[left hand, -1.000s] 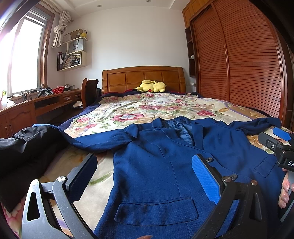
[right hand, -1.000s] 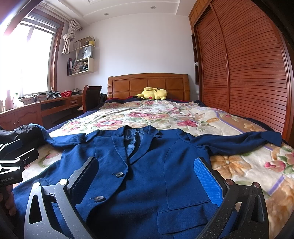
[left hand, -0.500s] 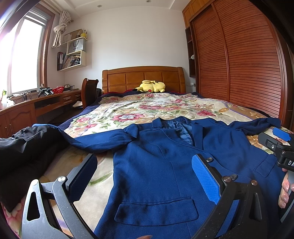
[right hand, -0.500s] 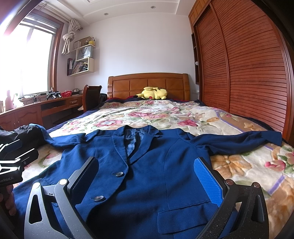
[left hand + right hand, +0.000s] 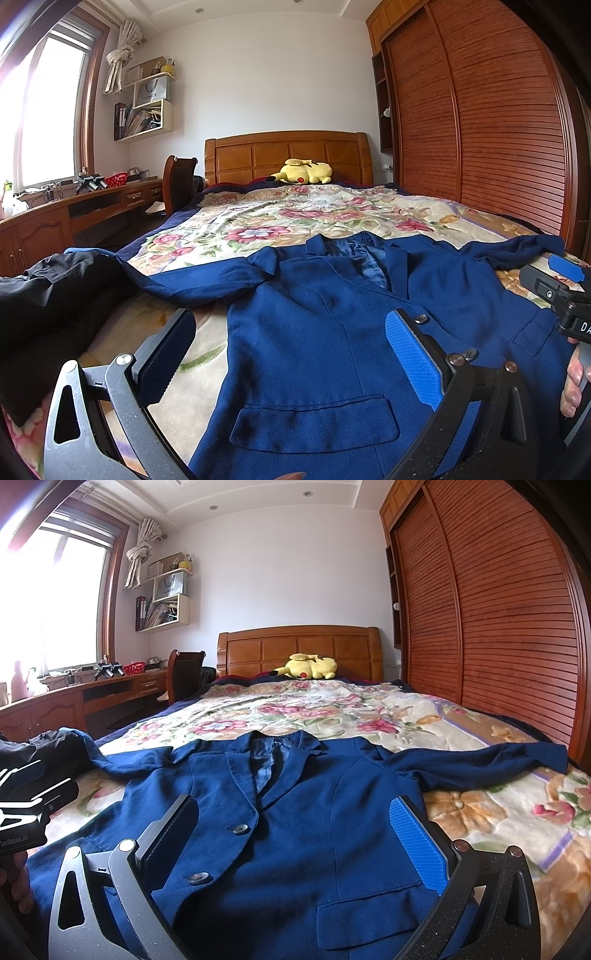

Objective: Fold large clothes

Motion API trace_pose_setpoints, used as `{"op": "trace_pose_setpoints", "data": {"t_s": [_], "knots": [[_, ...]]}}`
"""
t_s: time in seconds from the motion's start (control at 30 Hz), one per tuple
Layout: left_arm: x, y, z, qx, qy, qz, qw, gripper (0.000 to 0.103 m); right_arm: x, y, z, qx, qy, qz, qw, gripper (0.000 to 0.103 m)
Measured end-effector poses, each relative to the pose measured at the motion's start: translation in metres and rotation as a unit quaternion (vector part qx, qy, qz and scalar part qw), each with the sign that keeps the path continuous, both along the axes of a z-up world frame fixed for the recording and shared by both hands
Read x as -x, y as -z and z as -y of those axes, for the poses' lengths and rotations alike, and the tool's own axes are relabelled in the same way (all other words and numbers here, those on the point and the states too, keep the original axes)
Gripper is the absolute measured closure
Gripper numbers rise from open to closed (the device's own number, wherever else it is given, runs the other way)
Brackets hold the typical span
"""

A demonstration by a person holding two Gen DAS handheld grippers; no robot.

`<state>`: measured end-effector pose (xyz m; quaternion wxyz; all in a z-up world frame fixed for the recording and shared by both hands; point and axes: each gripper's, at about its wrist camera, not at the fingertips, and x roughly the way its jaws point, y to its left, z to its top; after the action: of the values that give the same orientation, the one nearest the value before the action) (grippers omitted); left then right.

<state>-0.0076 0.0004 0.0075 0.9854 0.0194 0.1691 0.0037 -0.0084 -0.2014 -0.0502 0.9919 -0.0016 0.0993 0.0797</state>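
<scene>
A dark blue blazer (image 5: 317, 332) lies face up and buttoned on the floral bedspread (image 5: 295, 218), sleeves spread out to both sides. It also shows in the right wrist view (image 5: 306, 827). My left gripper (image 5: 291, 354) is open and empty, held above the blazer's left front near a flap pocket (image 5: 314, 421). My right gripper (image 5: 295, 834) is open and empty above the blazer's lower front, near its two buttons (image 5: 240, 829). The right gripper's body also shows at the right edge of the left wrist view (image 5: 561, 295).
A black garment (image 5: 48, 306) lies heaped at the bed's left side. A yellow plush toy (image 5: 303, 172) rests by the wooden headboard (image 5: 288, 155). A slatted wardrobe (image 5: 480, 129) runs along the right. A desk (image 5: 74, 210) and chair (image 5: 179, 184) stand at the left.
</scene>
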Motion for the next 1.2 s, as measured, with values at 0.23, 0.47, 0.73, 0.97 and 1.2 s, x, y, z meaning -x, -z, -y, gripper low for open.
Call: {"op": "trace_pose_setpoints", "data": {"t_s": [0.23, 0.47, 0.73, 0.97, 1.2], "knots": [[-0.016, -0.005, -0.011, -0.016, -0.007, -0.032, 0.9993, 0.000, 0.002, -0.017, -0.010, 0.010, -0.019, -0.001, 1.000, 0.000], [-0.032, -0.012, -0.041, -0.016, -0.020, -0.054, 0.9982, 0.000, -0.006, -0.032, -0.031, 0.021, -0.054, -0.012, 0.998, 0.000], [-0.053, -0.009, -0.077, -0.020, -0.038, -0.079, 0.9959, 0.000, -0.028, -0.048, -0.041, 0.013, -0.079, -0.019, 0.997, 0.001], [-0.081, -0.003, -0.103, -0.028, -0.041, -0.107, 0.9931, 0.000, -0.056, -0.053, -0.060, 0.016, -0.098, -0.028, 0.995, 0.002], [-0.114, 0.010, -0.124, -0.040, -0.046, -0.141, 0.9882, 0.006, -0.085, -0.038, -0.059, 0.021, -0.121, -0.057, 0.991, 0.002]]}}
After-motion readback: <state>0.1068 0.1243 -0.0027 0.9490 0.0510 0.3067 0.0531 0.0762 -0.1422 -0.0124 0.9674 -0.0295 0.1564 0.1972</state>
